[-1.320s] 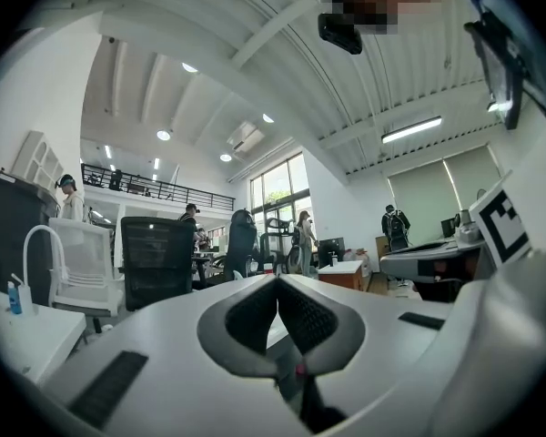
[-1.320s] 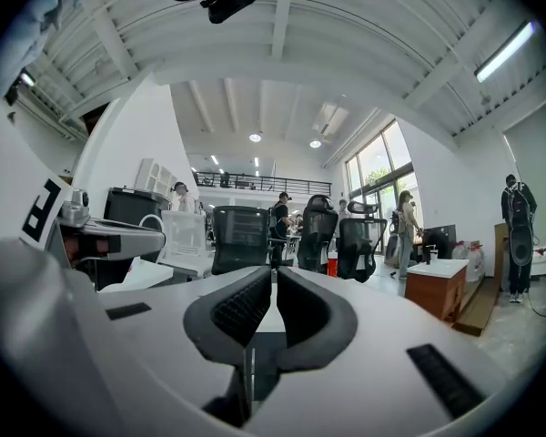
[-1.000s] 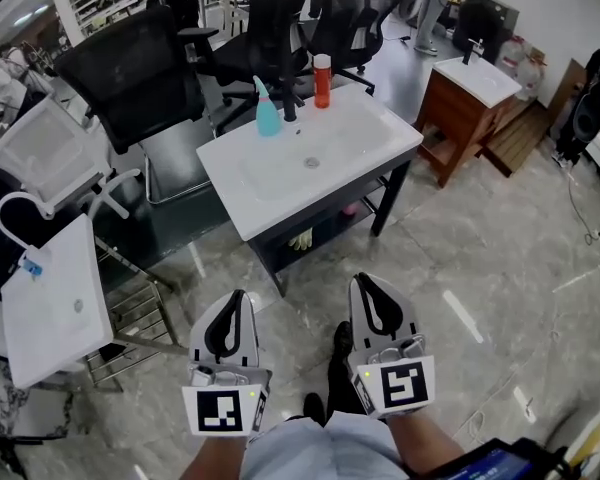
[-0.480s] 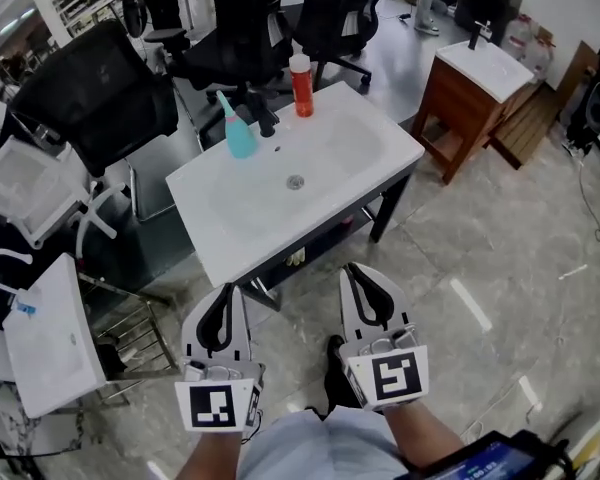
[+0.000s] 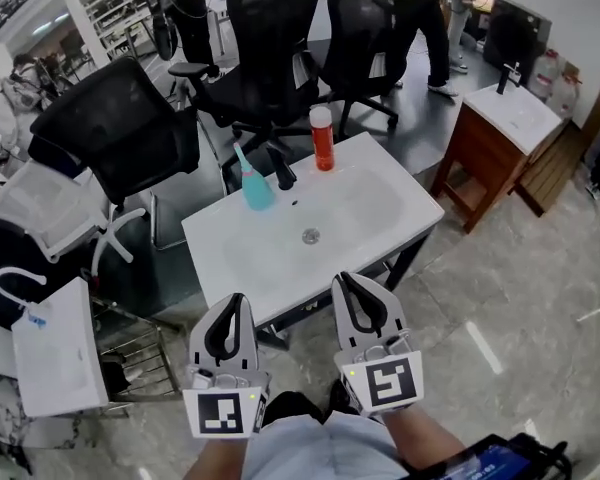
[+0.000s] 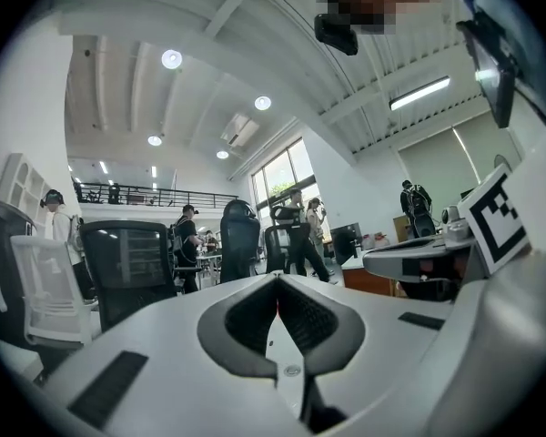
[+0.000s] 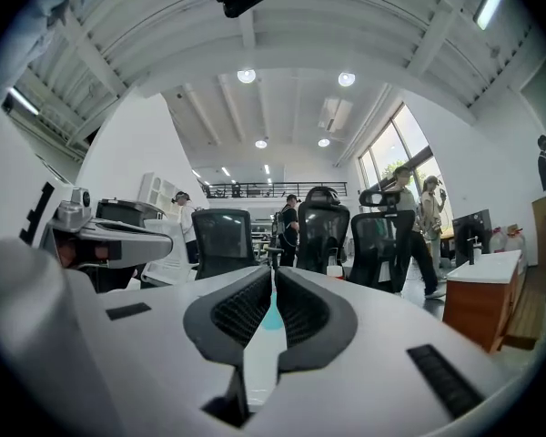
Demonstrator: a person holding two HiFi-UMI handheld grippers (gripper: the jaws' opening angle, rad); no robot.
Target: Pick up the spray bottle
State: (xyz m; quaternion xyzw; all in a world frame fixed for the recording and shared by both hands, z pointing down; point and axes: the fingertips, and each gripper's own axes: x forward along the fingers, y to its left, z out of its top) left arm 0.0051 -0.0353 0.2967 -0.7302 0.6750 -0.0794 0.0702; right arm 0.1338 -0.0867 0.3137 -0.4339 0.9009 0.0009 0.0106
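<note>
Grey marble floor (image 5: 500, 298) spreads beneath us, with black office chairs (image 5: 120, 133) ranged from 10 to 12 o'clock. Straight ahead at 12 stands a white sink table (image 5: 380, 203), its near edge just beyond our tongs. We hold the left gripper (image 5: 234, 300) and the right gripper (image 5: 346, 282) side by side. Both have their jaws brought together on nothing, well apart from the bottles. The teal spray bottle (image 5: 255, 186) stands upright on the table's far rim, at 11 o'clock from the drain (image 5: 310, 235). It is just beside the black faucet (image 5: 281, 174), and a red bottle (image 5: 322, 140) stands at 1 o'clock of that faucet.
</note>
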